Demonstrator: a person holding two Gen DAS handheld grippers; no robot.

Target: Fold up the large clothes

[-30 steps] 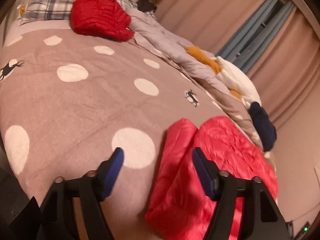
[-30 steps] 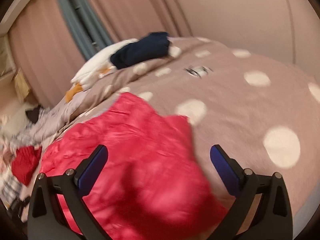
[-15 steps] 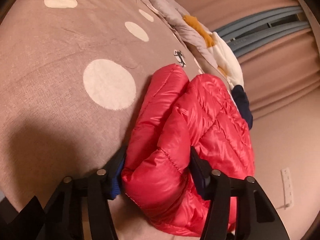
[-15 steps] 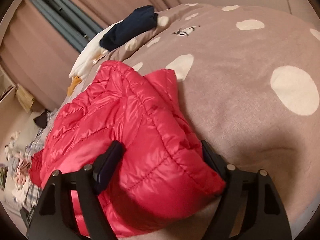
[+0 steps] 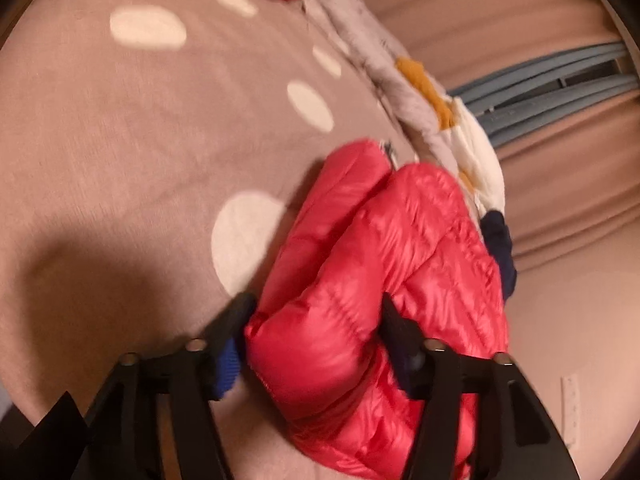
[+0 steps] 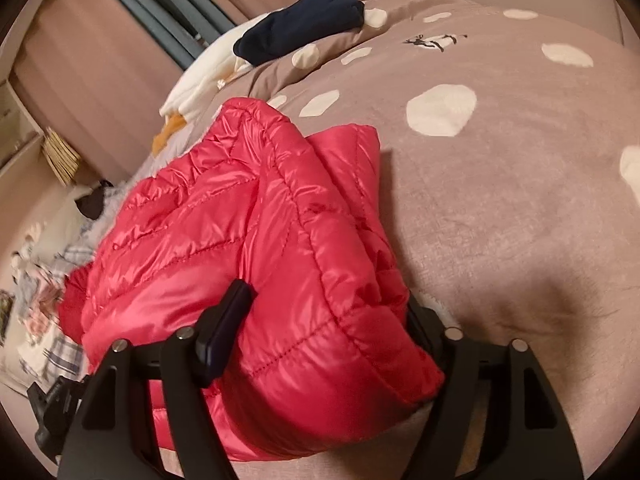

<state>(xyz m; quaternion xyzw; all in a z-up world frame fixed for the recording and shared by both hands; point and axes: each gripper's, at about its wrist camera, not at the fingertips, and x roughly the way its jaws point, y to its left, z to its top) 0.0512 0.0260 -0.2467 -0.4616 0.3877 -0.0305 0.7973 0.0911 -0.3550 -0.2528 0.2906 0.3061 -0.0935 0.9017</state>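
Moved in since a second ago: both claws hovered open above the bed then and are now sunk into the red jacket (image 5: 400,248).

From the left wrist view, starting at the left of the frame: brown bedcover (image 5: 120,160) with white dots, slightly blurred. At the bottom centre, left gripper (image 5: 316,308) clenched on a thick puffy fold of the jacket, with jaws just opened a little and the fold between them, pads pressed into both sides. Further right, the rest of the jacket bunched on the bedcover. Beyond it, toward the upper right, a grey blanket (image 5: 360,32), a white and orange cloth (image 5: 476,148) and a navy garment (image 5: 498,240) along the edge of the bed.

From the right wrist view: at far left, a blurred heap of mixed clothes (image 6: 40,280). At centre, the jacket (image 6: 200,220) folded double, lying on the bedcover (image 6: 500,220). At the bottom centre, right gripper (image 6: 326,300) grasping the near corner of the jacket, with jaws just closed in on it and the right finger mostly hidden behind the fabric.
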